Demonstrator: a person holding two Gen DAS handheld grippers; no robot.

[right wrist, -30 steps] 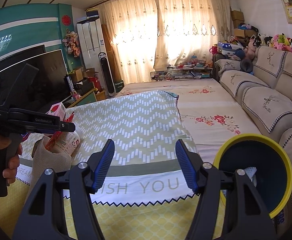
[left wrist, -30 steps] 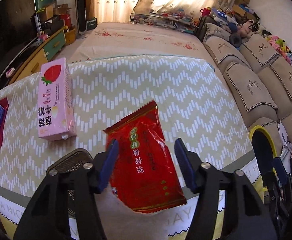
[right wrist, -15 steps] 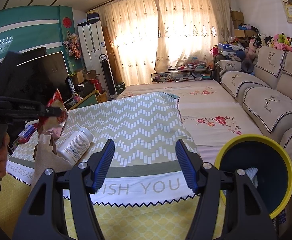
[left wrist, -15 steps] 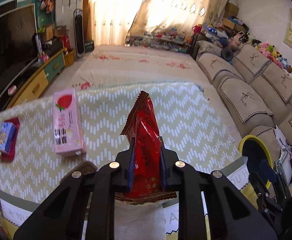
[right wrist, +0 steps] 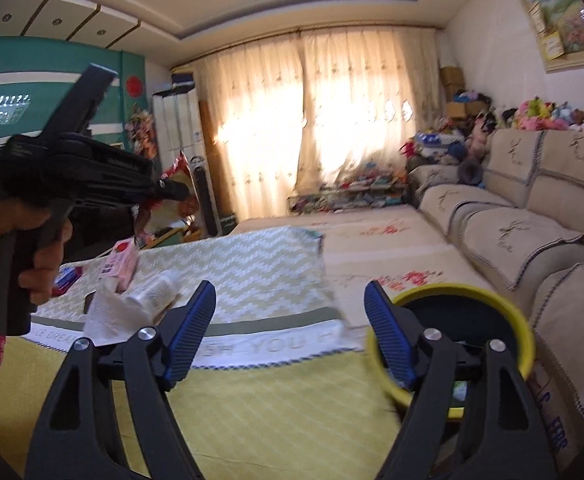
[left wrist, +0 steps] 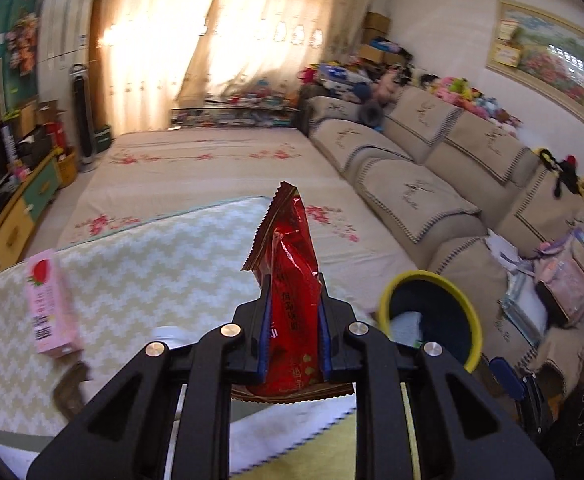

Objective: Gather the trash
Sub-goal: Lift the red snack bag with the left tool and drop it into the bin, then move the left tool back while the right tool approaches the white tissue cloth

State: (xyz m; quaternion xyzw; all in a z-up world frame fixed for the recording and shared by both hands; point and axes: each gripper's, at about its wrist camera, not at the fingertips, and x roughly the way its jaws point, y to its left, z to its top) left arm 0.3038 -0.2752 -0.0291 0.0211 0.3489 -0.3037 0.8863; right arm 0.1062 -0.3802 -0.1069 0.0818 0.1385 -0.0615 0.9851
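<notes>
Your left gripper is clenched on the red wrapper, held up in the air to the left of the bin and not yet over it. Let go too soon and the wrapper (light, crinkly) likely drifts down beside the bin's rim. Your right gripper is released and empty, its jaws having just widened; its right finger crowds the bin and could nudge it.

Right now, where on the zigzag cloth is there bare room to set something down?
Free: the zigzag cloth from the white bottle across to its edge nearest the sofa. Crowded: the end with the pink carton, bottle and tissue.
</notes>
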